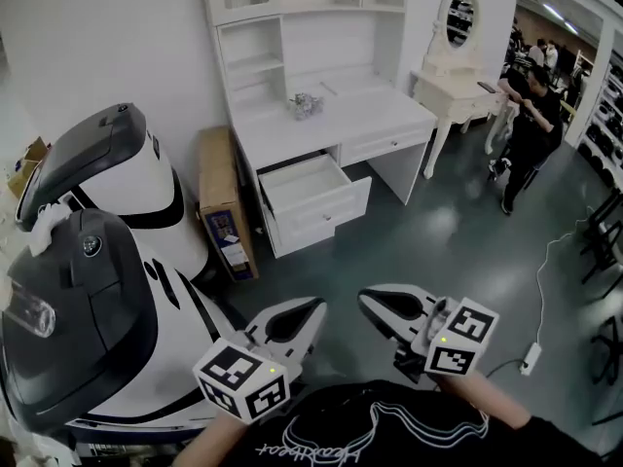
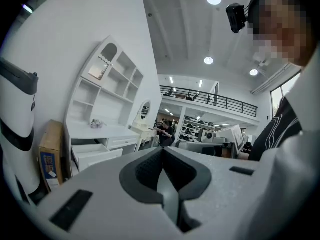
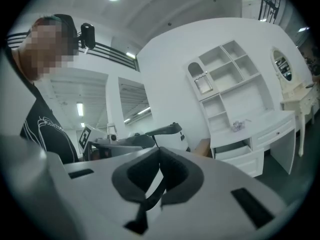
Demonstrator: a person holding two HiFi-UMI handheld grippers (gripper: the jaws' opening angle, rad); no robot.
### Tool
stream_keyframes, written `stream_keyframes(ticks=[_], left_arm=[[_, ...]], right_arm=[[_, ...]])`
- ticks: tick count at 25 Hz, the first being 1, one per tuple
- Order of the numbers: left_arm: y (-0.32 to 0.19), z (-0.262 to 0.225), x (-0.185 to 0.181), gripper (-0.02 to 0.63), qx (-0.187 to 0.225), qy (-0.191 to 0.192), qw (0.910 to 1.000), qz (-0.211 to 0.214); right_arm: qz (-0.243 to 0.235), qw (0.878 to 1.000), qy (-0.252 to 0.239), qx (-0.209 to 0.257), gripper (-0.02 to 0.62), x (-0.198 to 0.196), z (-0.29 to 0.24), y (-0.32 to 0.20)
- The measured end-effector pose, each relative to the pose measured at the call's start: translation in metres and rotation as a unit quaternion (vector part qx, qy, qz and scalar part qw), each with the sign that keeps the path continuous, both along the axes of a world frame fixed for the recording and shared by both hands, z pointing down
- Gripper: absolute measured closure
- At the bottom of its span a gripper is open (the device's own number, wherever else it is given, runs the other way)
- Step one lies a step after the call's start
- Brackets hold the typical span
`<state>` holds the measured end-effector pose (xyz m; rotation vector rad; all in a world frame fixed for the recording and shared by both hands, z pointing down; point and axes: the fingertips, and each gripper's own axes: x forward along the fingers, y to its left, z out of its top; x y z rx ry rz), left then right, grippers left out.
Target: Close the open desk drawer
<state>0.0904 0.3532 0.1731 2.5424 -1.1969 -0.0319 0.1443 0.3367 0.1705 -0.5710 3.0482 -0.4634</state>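
While the open drawer (image 1: 310,191) juts from the white desk (image 1: 331,115) well ahead, left gripper (image 1: 313,311) and right gripper (image 1: 372,302) hang pressed together, empty; step looks like approach, next a push on its front.

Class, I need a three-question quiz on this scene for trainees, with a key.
1. True or false: the desk has its upper left drawer shut.
2. In the head view, what stands left of the desk? A box; B chair; C lamp.
3. Fill in: the left gripper and right gripper are both ___, far from the desk.
Key: 1 false; 2 A; 3 shut.
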Motion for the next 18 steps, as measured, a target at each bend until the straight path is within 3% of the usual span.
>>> stream_keyframes(ticks=[9,18], left_arm=[[-0.014,0.01,-0.014,0.6,-0.004,0.004,0.9999,-0.009],[-0.059,0.025,-0.033,0.6,-0.014,0.007,0.9994,-0.031]], right_arm=[[-0.004,1.0,0.004,0.006,0.591,-0.012,0.008,-0.012],[-0.018,1.0,0.004,-0.006,0.589,-0.029,0.025,-0.059]])
